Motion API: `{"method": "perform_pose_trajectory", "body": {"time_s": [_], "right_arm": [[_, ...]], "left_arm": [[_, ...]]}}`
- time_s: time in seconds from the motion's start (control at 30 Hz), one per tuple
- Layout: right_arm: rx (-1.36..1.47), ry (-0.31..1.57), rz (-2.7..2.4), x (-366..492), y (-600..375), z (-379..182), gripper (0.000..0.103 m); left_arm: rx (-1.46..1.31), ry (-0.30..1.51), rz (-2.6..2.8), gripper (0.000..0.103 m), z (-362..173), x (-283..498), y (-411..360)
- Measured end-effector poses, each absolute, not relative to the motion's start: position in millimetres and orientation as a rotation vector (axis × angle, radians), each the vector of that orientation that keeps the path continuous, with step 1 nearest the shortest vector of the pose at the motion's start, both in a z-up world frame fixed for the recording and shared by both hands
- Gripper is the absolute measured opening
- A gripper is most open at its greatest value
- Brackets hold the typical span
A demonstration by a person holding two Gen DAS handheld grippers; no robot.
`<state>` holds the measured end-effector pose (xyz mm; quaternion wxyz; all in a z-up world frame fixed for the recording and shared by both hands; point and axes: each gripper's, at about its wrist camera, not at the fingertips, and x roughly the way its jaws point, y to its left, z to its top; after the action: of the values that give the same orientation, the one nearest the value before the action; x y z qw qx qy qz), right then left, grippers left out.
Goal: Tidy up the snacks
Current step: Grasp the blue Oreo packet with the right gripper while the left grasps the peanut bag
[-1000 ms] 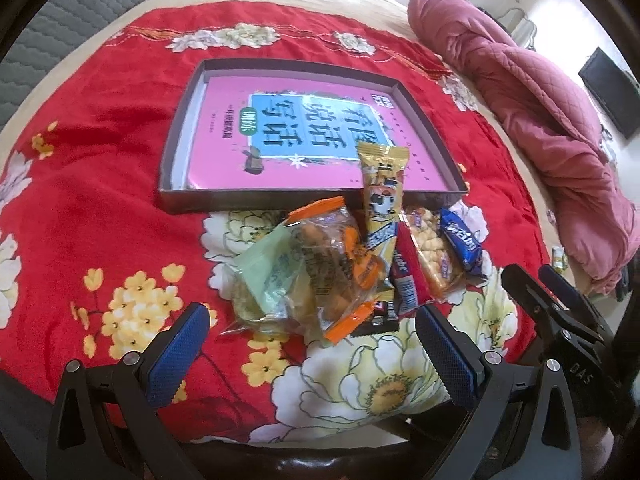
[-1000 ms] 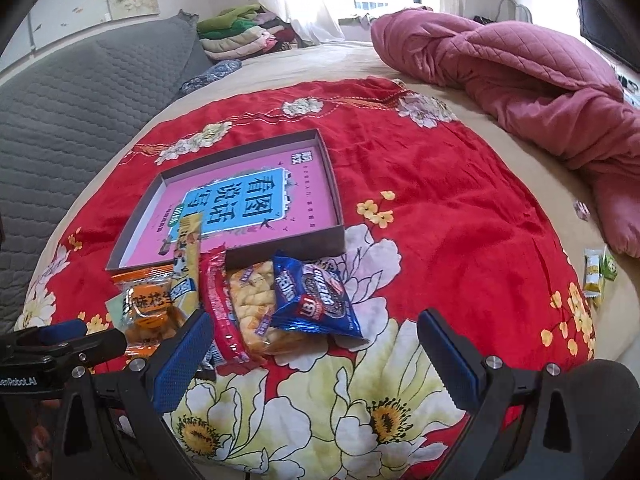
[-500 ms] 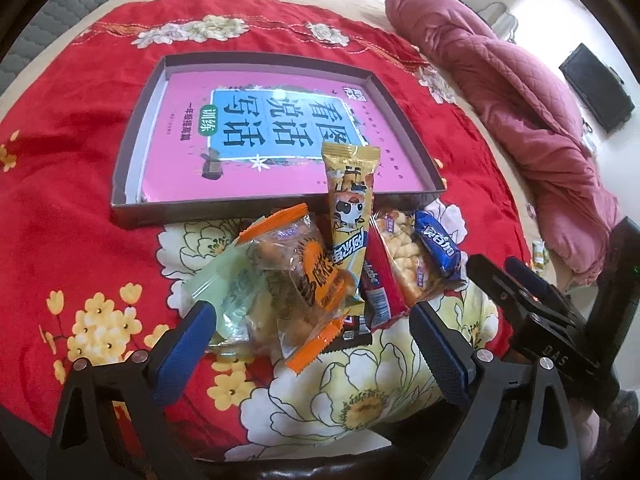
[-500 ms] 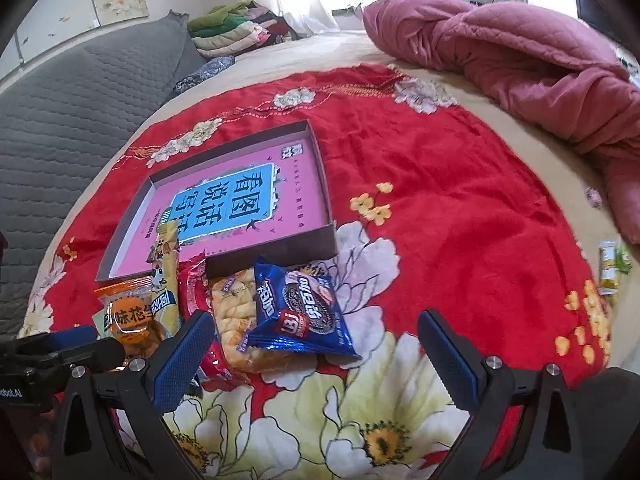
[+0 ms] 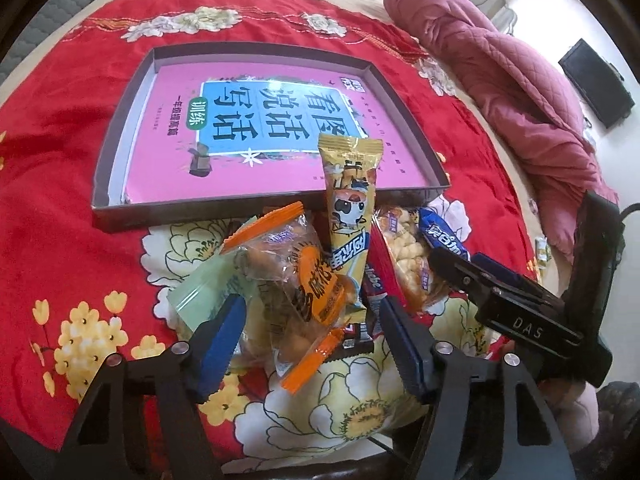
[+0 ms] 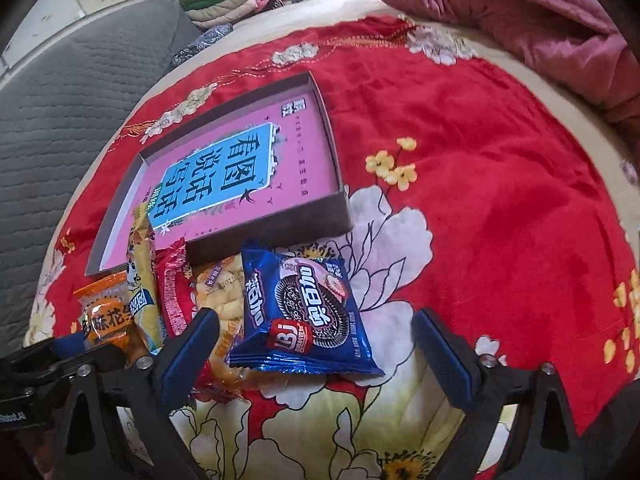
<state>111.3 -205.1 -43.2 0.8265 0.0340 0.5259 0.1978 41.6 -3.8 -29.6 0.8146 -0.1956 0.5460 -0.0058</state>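
The snacks (image 5: 332, 264) lie heaped on the bed's red floral cover (image 5: 60, 216), against the near wall of the shallow box (image 5: 256, 216). Both the left gripper (image 5: 312, 336) and right gripper (image 6: 316, 344) have jaws spread wide, gripping nothing.

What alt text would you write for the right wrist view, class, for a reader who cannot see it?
An open right claw straddles a blue cookie packet lying on a red floral bedspread. Left of it lie more snacks, including a yellow wrapper leaning on a shallow box that holds a pink book. A pink quilt is bunched behind.
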Motion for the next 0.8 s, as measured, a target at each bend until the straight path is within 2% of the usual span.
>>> {"method": "perform_pose_trajectory", "body": {"time_s": [0.1,0.33,0.37,0.47,0.5,0.8], "right_arm": [[0.117,1.146,0.439,117,-209,-49,0.079],[0.133,1.155,0.489,123,-206,-52,0.066],[0.126,1.151,0.500,124,-204,-51,0.064],[0.140,1.164,0.526,126,-201,-54,0.062],[0.163,1.174,0.532,127,-203,-55,0.061],[0.204,1.163,0.562,127,-209,-51,0.056]], "left_arm": [[-0.422,1.163,-0.018,0.065,-31,44,-5],[-0.415,1.169,-0.020,0.064,-32,48,-9],[-0.415,1.169,-0.017,0.061,-33,49,-9],[-0.415,1.177,-0.008,0.047,-36,52,-8],[-0.418,1.174,-0.006,0.045,-36,52,-6],[-0.439,1.152,-0.009,0.041,-38,55,-2]]}}
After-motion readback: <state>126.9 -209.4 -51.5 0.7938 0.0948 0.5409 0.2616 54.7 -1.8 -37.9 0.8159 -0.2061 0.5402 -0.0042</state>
